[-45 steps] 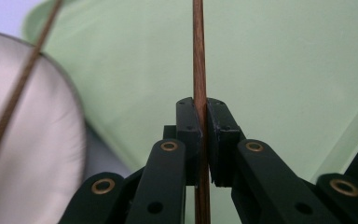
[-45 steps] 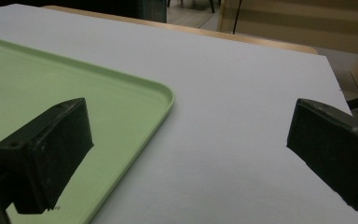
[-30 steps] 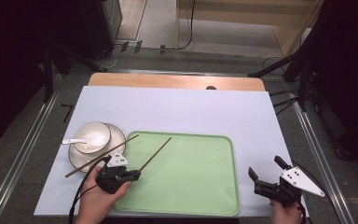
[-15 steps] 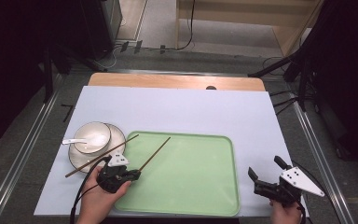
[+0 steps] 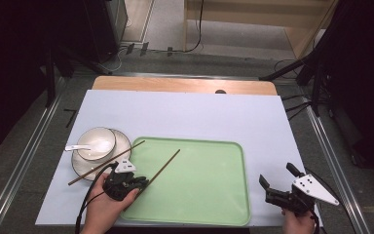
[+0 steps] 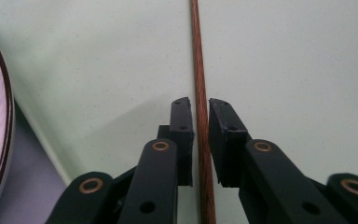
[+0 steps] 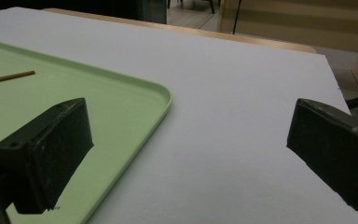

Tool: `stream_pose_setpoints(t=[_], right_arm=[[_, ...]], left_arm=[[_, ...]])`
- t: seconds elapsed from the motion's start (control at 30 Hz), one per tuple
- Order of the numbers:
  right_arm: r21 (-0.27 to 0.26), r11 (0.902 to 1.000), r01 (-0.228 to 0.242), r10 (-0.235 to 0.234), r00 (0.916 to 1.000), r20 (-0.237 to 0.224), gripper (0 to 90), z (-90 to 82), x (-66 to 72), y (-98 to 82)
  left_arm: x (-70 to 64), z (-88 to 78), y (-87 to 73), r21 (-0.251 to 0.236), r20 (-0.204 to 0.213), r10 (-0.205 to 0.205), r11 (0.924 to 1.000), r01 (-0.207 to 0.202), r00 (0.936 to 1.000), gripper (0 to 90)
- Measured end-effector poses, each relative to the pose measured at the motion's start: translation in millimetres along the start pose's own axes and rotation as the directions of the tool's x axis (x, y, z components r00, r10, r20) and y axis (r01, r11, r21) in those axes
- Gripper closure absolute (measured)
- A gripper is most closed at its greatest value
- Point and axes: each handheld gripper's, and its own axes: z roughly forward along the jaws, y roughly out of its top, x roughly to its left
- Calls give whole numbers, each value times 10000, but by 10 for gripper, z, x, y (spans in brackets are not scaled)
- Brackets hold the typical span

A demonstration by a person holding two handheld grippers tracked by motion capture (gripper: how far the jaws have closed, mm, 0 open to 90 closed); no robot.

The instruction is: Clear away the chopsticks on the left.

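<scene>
While the left gripper (image 6: 200, 109) stands nearly closed about the chopstick (image 6: 198, 70), the stick runs lengthwise between its fingers (image 6: 182, 126), flat on the tray (image 6: 98, 70); a sliver of gap shows. The right gripper (image 5: 278, 183) waits wide open, empty, well apart.

In the left gripper view, the wooden chopstick (image 6: 200, 93) runs out of frame at both top and bottom, and the plate (image 6: 0, 121) is cut off at the left edge. In the high view, both forearms leave the near edge.
</scene>
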Motion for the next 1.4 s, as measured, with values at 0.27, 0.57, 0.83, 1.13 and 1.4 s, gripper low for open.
stream_pose_setpoints(t=[0.27,0.57,0.83,1.13,1.4], right_arm=[[4,10000,7,-7,10000,-50,0,10,6,1],[-20,10000,-93,93,9999,-70,0,1,-9,-4],[-31,10000,-60,60,9999,-118,0,6,-7,-4],[-25,10000,-51,50,9999,-127,0,8,3,-2],[-3,10000,-60,60,9999,-129,0,10,-3,-5]], left_arm=[[-121,207,260,105,238,508,9986,-511,9984,900],[-149,563,587,147,-120,507,9986,-505,9986,900],[-58,610,603,169,-568,277,9995,-268,9980,900],[135,500,550,-27,-1168,-258,9997,256,9928,900],[286,397,436,-227,-1422,-713,9974,688,9873,900]])
